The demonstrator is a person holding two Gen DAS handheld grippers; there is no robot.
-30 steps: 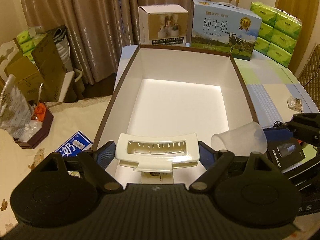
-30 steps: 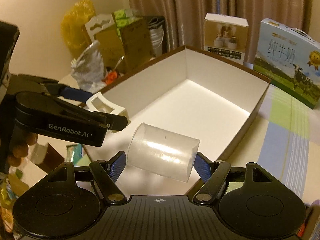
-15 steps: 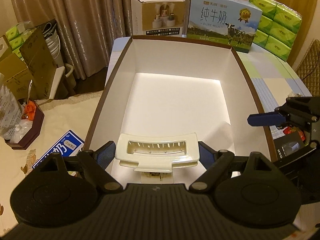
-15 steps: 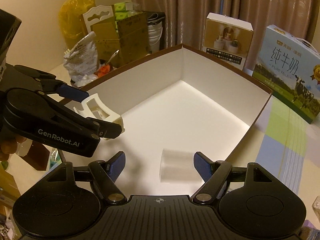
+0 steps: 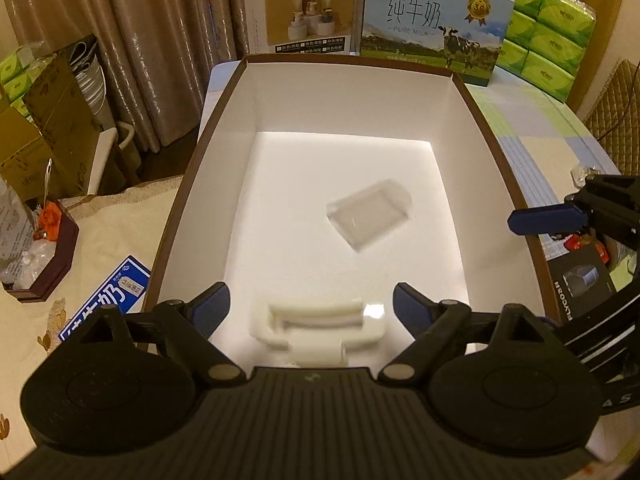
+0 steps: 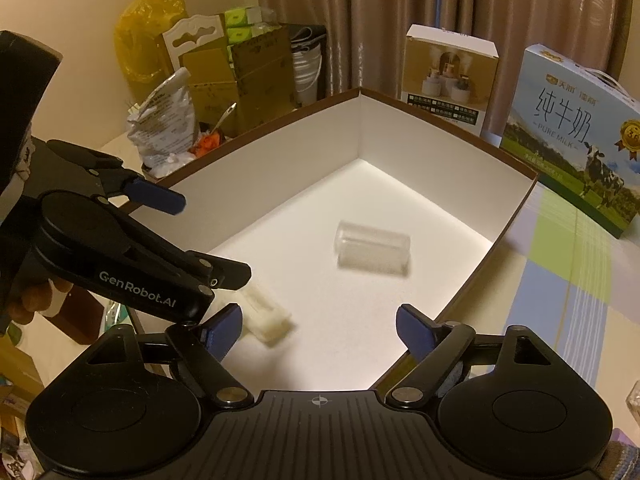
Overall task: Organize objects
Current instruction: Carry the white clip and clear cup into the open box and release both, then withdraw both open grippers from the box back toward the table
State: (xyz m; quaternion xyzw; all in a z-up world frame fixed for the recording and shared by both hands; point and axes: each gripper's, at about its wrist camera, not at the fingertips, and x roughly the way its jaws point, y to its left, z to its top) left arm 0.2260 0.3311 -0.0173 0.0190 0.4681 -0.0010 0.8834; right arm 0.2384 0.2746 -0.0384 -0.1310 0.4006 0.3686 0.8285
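Note:
A large white box with a brown rim (image 5: pixel 224 92) (image 6: pixel 452 122) stands on the table. A clear plastic cup (image 5: pixel 370 216) (image 6: pixel 374 248) lies on its side on the box floor, blurred. A cream plastic holder (image 5: pixel 318 328) (image 6: pixel 266 314) lies, blurred, on the floor near the box's near end, just below my left gripper (image 5: pixel 312 304). That gripper is open and empty above it. My right gripper (image 6: pixel 318 326) is open and empty over the box's near right edge. The left gripper also shows in the right wrist view (image 6: pixel 192 236).
A milk carton box (image 5: pixel 436 20) (image 6: pixel 576 136), a white product box (image 5: pixel 300 16) and green tissue packs (image 5: pixel 548 28) stand behind the box. A blue carton (image 5: pixel 106 298) and a brown tray (image 5: pixel 44 256) lie to the left. A black package (image 5: pixel 584 280) lies right.
My right gripper opened and dropped the cup, which now lies in the box. My left gripper opened and the cream holder fell onto the box floor.

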